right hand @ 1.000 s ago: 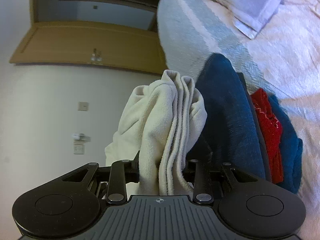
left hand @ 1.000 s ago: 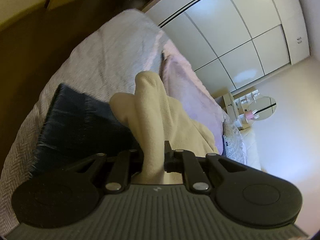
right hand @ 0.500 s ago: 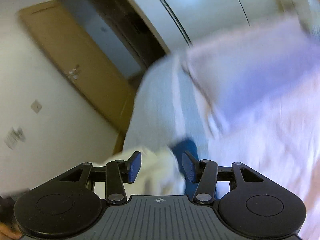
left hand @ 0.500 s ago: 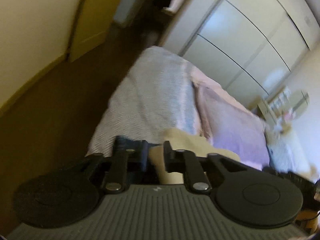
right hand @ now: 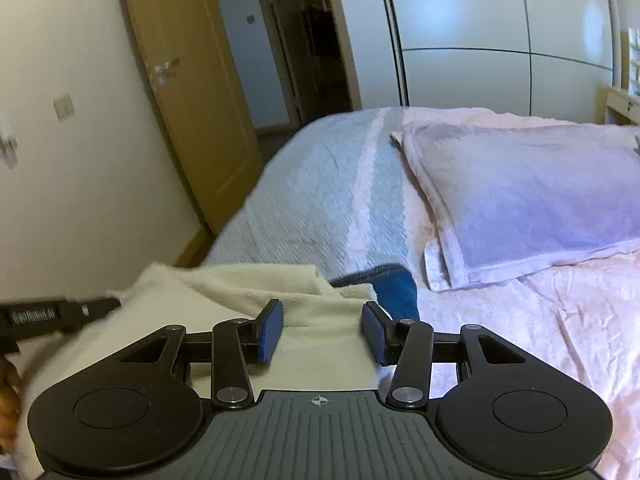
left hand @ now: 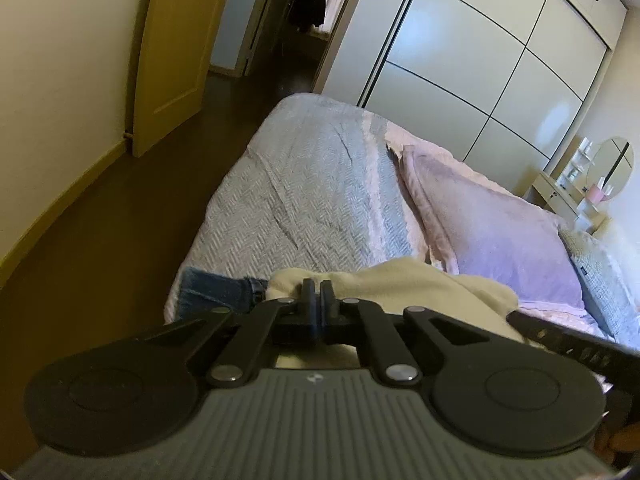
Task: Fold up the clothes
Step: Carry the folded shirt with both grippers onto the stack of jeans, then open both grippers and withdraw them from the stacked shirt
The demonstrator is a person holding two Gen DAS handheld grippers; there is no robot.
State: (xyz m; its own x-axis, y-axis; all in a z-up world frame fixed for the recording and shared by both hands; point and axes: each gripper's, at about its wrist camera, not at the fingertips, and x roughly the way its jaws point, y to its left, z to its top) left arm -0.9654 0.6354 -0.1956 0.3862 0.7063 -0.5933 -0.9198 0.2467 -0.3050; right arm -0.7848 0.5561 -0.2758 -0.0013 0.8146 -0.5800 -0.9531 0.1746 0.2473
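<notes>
Both views: warm, dim indoor light, no hard shadows. Left wrist view sharp overall; soft glare patch on wardrobe doors (left hand: 472, 60) at 2 o'clock; doorway (left hand: 296, 20) at 12 o'clock dark, detail lost; floor (left hand: 100, 232) at 9 o'clock murky brown. Right wrist view softer, motion blur on wall (right hand: 60, 160) and door (right hand: 192, 100) at 9 to 11 o'clock; two pale glare spots on wardrobe (right hand: 480, 12) at 1 o'clock; pillow (right hand: 520, 192) at 3 o'clock tinted violet. Strong fisheye bending, black vignette at corners.
</notes>
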